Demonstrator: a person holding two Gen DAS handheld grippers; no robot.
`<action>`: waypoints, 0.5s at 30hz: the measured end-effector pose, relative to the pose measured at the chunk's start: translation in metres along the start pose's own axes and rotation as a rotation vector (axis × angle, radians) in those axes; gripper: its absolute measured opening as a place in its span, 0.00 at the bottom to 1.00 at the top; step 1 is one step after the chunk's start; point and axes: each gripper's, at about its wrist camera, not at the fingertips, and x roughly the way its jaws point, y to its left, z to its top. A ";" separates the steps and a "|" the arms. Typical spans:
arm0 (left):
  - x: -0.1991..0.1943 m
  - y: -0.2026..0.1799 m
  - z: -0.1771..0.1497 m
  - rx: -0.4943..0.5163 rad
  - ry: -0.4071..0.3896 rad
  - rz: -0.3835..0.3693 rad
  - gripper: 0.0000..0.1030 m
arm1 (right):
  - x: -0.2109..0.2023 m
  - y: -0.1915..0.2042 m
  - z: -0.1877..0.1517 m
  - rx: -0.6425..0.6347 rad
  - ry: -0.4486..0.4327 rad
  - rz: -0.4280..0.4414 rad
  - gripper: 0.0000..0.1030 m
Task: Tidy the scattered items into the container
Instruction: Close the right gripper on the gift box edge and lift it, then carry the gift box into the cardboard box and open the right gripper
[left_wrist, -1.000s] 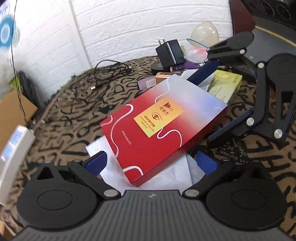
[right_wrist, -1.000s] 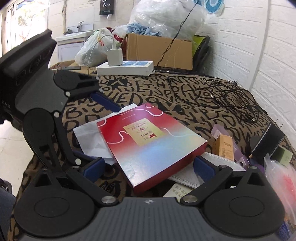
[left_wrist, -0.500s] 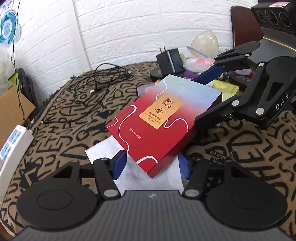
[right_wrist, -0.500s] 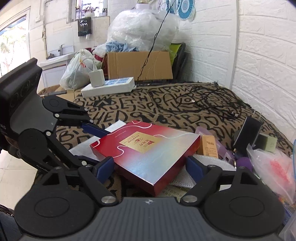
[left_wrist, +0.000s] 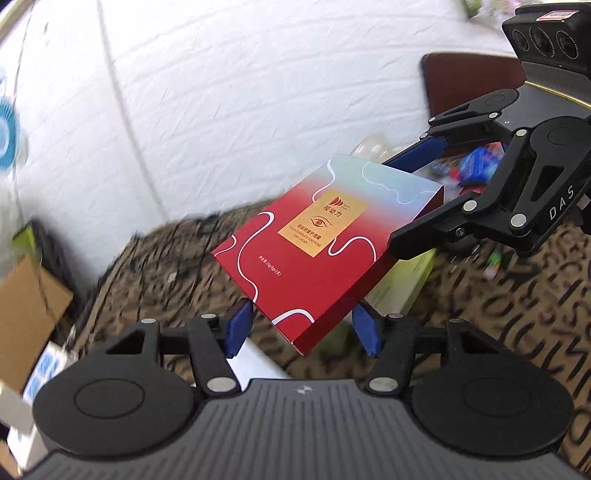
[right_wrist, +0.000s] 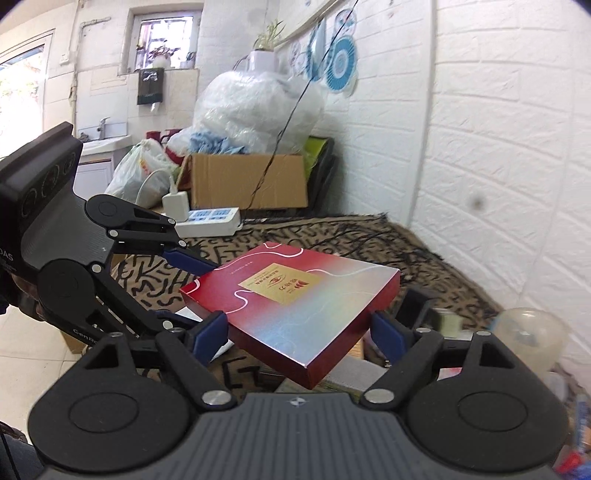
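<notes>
here the red box (left_wrist: 325, 251) is seen lifted clear of the patterned cloth (left_wrist: 517, 295), held between both tools at once. in the left wrist view the left gripper (left_wrist: 301, 328) sits at the lower middle of the frame, its blue pads (left_wrist: 236, 330) pressed against the two sides of the box's near corner, so it is closed on the box. the right gripper (left_wrist: 413, 195) is seen at the right of the same frame, one blue finger laid along the box's far edge and a black finger against its right edge.

in the right wrist view the box (right_wrist: 295, 299) fills the middle of the frame, tilted slightly, its gold label (right_wrist: 275, 282) facing up. the right gripper (right_wrist: 295, 332) is clamped on it at a fairly wide spread, a pad (right_wrist: 210, 332) touching each side edge. the left gripper (right_wrist: 184, 277) is reached in from the left of the frame, gripping the box's far left corner.

a white power strip (right_wrist: 207, 221) and a cardboard carton (right_wrist: 247, 181) are seen behind, in the upper middle, against a white brick wall (right_wrist: 498, 147). black cables (right_wrist: 369, 247) lie on the cloth beyond the box. the left view is blurred around the edges.
</notes>
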 end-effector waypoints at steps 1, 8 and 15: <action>0.000 -0.005 0.005 0.009 -0.014 -0.013 0.57 | -0.010 -0.002 -0.001 0.002 -0.007 -0.022 0.83; 0.003 -0.060 0.055 0.096 -0.138 -0.114 0.57 | -0.087 -0.028 -0.018 0.046 -0.046 -0.214 0.83; 0.033 -0.141 0.109 0.198 -0.222 -0.250 0.57 | -0.174 -0.064 -0.056 0.112 -0.052 -0.443 0.83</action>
